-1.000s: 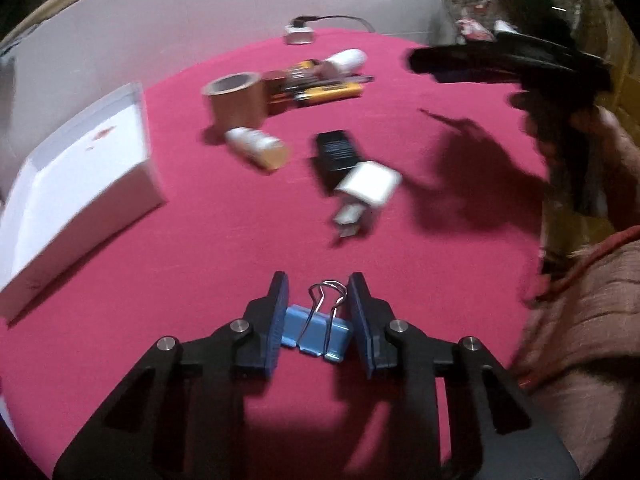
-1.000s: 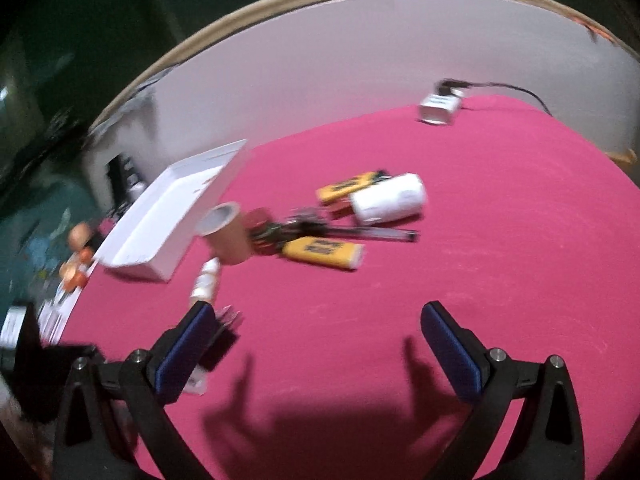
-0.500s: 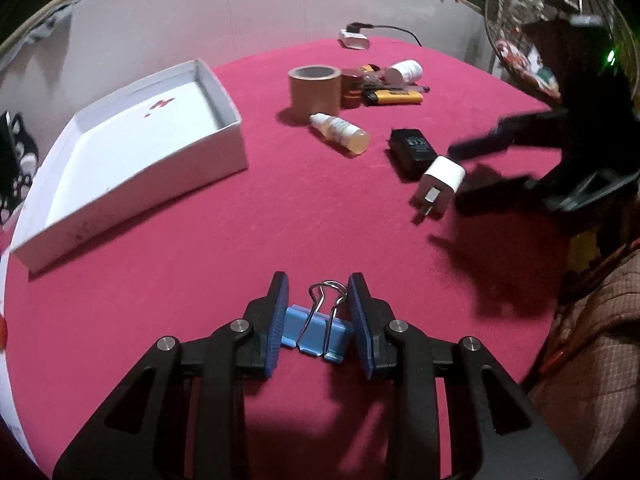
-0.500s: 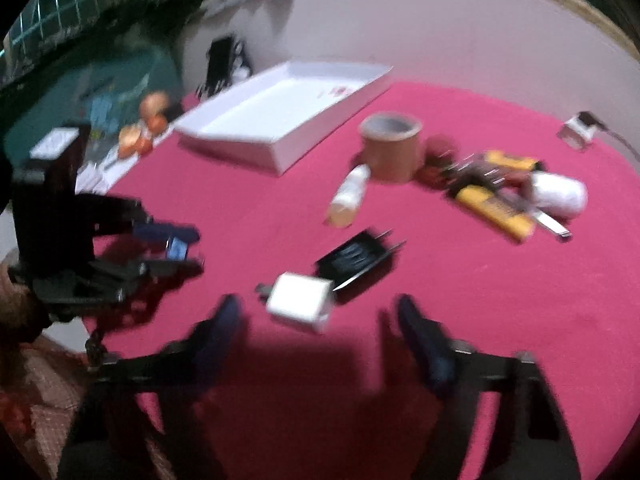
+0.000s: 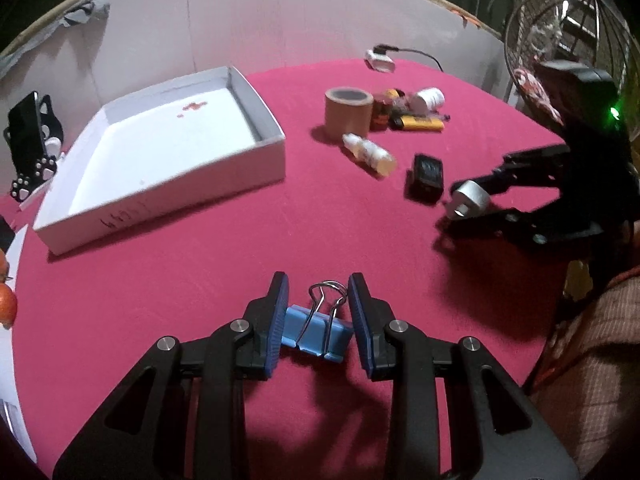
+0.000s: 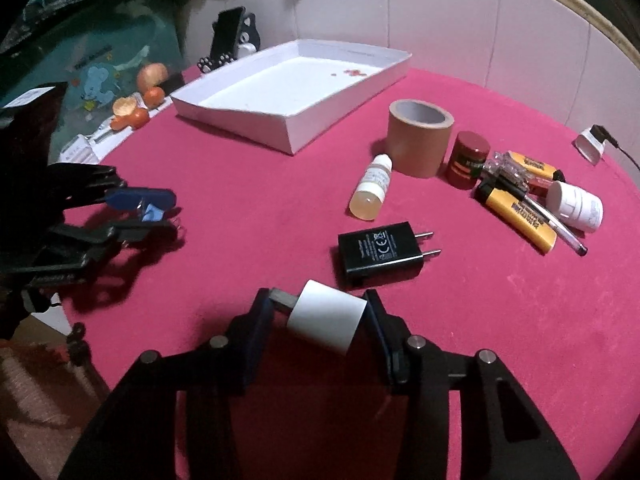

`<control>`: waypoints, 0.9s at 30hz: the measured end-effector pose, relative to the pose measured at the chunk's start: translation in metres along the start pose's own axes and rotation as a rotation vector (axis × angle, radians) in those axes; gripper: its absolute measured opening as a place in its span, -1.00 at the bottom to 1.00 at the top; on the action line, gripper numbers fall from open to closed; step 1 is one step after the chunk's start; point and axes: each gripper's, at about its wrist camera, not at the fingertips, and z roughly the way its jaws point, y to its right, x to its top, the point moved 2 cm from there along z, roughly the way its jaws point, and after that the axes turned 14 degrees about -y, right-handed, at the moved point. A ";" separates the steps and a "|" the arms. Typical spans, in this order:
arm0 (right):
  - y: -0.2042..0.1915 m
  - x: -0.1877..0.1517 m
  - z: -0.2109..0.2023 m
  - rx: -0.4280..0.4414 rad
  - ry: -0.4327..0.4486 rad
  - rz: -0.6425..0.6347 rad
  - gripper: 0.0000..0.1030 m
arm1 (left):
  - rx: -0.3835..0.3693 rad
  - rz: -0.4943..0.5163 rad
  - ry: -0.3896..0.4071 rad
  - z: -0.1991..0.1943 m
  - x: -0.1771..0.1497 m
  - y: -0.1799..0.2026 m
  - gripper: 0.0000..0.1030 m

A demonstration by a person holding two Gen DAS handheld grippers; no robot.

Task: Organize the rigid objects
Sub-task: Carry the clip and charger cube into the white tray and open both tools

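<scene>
**Two grips, one white box waiting**

The left gripper [image 5: 318, 318] has its fingers nearly closed on one blue binder clip [image 5: 316, 330], near the white box [image 5: 224, 168]. The right gripper [image 6: 316, 320] has just been closing its fingers around one white charger [image 6: 326, 322], right of the box. The pads look to be touching it. Both look light, stiff and smooth; flat sides suit gripping. Still on the counter [image 6: 260, 208]: one black charger [image 6: 380, 252], one tape roll [image 6: 418, 138], two yellow lighters [image 6: 516, 216].

A matt, felt-like crimson cloth covers the table [image 6: 248, 208], the white tray [image 5: 256, 160] looks like plain card, the binder clip [image 5: 316, 332] pairs blue painted metal with shiny wire, and the white charger [image 6: 326, 322] seems smooth, slightly glossy plastic.
</scene>
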 end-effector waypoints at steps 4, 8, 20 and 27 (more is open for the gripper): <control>0.008 -0.002 -0.024 0.004 0.072 0.007 -0.13 | 0.021 -0.047 0.052 -0.014 0.013 -0.010 -0.42; 0.016 0.004 -0.044 -0.015 0.140 0.032 -0.13 | 0.061 -0.097 0.102 -0.027 0.025 -0.021 -0.42; 0.036 0.045 -0.087 -0.088 0.322 0.108 -0.12 | 0.186 -0.238 0.205 -0.054 0.070 -0.053 -0.42; 0.035 0.074 -0.106 -0.098 0.414 0.121 -0.12 | 0.224 -0.263 0.245 -0.065 0.097 -0.062 -0.42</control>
